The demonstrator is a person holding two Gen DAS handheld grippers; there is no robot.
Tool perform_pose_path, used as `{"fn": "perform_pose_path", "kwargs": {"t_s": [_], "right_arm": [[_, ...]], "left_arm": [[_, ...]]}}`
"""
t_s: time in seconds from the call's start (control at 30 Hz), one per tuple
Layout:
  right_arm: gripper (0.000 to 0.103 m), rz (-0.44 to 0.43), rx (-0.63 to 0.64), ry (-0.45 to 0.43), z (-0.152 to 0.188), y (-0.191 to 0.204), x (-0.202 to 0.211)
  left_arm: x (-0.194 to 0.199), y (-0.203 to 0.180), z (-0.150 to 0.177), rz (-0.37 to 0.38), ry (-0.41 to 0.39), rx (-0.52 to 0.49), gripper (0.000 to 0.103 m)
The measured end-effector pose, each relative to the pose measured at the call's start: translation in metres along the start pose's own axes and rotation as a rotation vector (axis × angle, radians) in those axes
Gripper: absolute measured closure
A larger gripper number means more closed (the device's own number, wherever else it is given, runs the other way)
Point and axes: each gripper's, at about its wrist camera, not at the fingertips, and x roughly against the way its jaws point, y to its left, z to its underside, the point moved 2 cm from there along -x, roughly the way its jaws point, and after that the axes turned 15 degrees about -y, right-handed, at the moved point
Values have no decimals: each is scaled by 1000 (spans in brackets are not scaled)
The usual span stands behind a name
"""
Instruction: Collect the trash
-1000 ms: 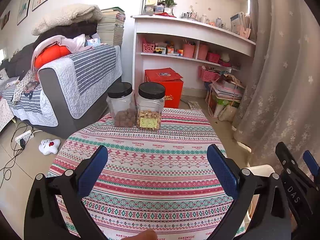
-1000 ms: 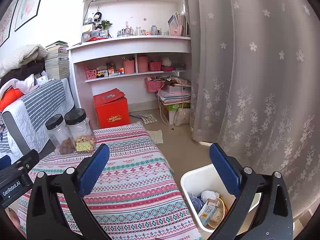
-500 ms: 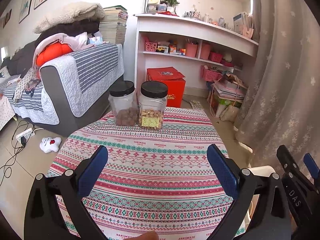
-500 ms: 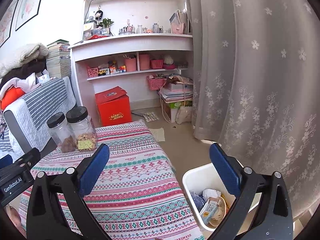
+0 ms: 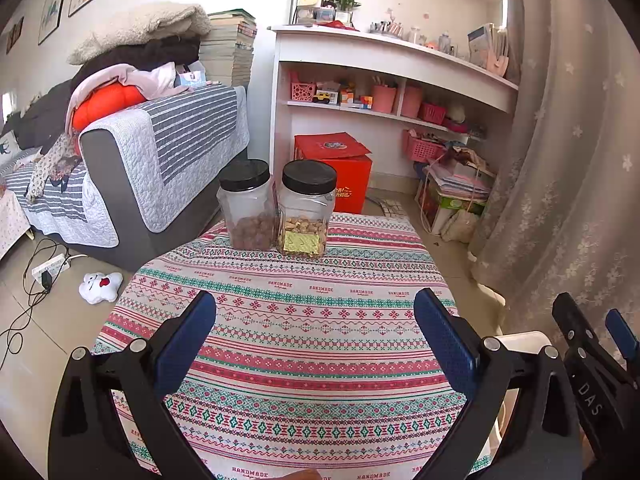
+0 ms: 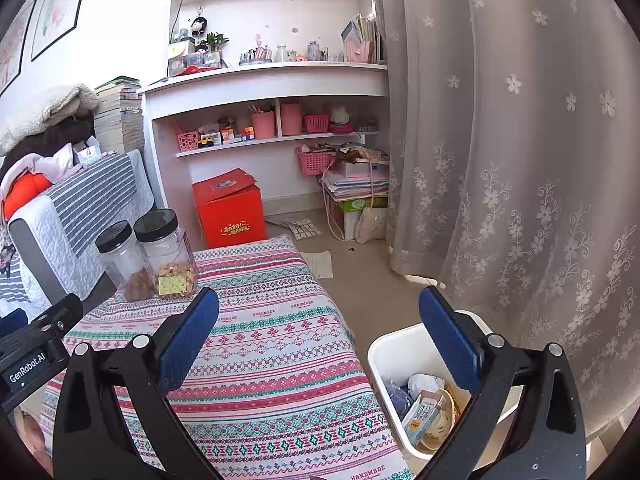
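Two hand-held tools hover above a table [image 5: 320,344] covered in a striped cloth of pink, red and green patterned bands. The left tool [image 5: 314,336] has its blue-padded fingers spread wide apart with nothing between them, and it points across the table toward two clear jars with black lids standing side by side at the far edge. The left jar [image 5: 248,208] holds dark brown pieces; the right jar [image 5: 306,210] holds pale nuts and carries a yellow label. The right tool [image 6: 318,330] also has its fingers wide apart and empty, hanging over the table's right edge. Just beside that edge, on the floor at the near right, stands a white bin [image 6: 384,360] holding the trash [image 6: 424,408]: crumpled white paper, something blue, a small printed packet and a paper cup. Farther off are a red box [image 6: 230,210] on the floor, white shelves [image 6: 264,80] with pink pots and baskets, a grey sofa [image 5: 160,148] with a striped cover at the left, and a flowered curtain [image 6: 520,160] at the right.
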Motion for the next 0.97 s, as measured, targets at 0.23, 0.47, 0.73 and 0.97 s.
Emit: {"fn": "perform_pose_path", "kwargs": {"t_s": [0.23,0.47,0.73,0.97], "right_arm": [[7,-3,0,5,0,1,-1],[7,-4,1,7,1,1,0],[7,-5,-1,6,0,2,0],[7,-9,-5,6,1,3,1]], "left_arm": [[-1,0,2,9,-1,7,7],[1,-3,5,25,-20,2,10],[2,-4,4,35,-25,-3,13],[3,-5,1,7,-12,-15,7]]}}
